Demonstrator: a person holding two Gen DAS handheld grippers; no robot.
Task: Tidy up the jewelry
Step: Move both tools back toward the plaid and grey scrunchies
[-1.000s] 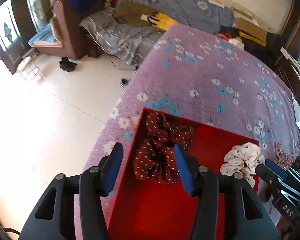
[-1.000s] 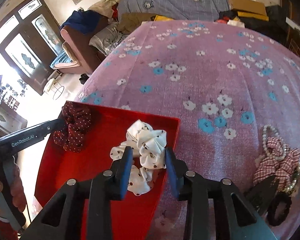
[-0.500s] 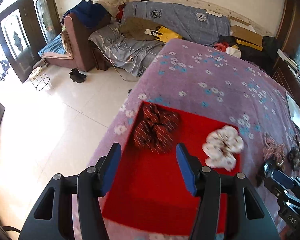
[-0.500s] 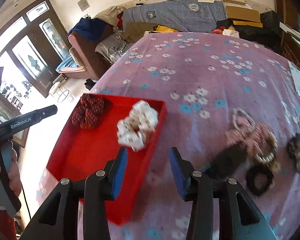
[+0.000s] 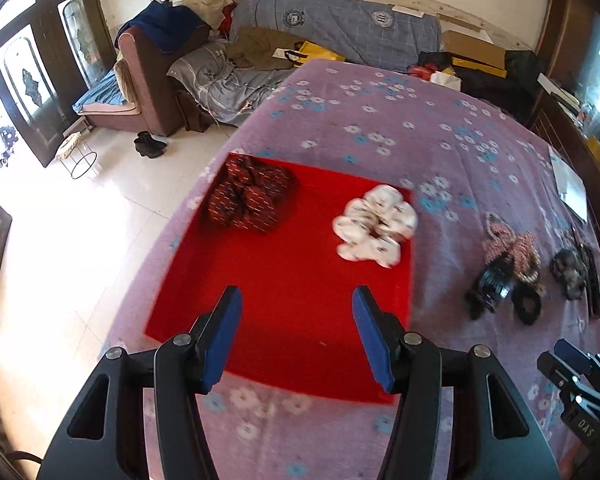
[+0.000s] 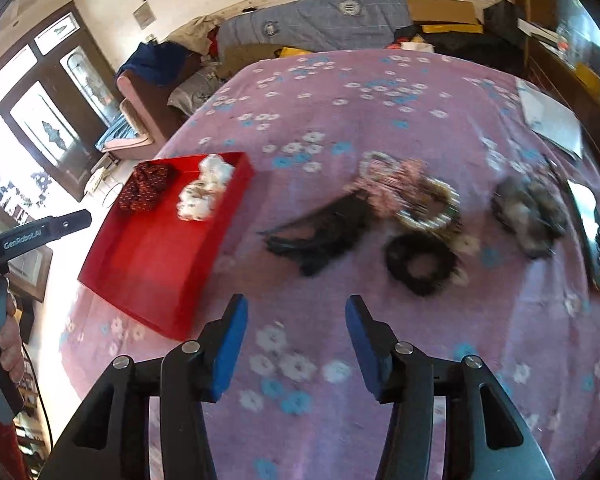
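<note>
Both tongs gaping, empty: left tongs (image 5: 296, 320) above red tray (image 5: 284, 344), right tongs (image 6: 296, 332) over bed (image 6: 380, 120). Two scrunchies already in tray; remaining pile (image 6: 404, 200) tangled beside it. Risk, imo: grabbing black scrunchie (image 6: 420, 264) drags beaded bracelet (image 6: 432, 208) along, or snags bedspread.

Your right gripper (image 6: 296, 330) hangs open above the floral cloth (image 6: 380, 120). Ahead-left sits the red tray (image 6: 156, 256) holding two scrunchies; ahead-right, a black scrunchie (image 6: 420, 266) beside blurred accessories.
</note>
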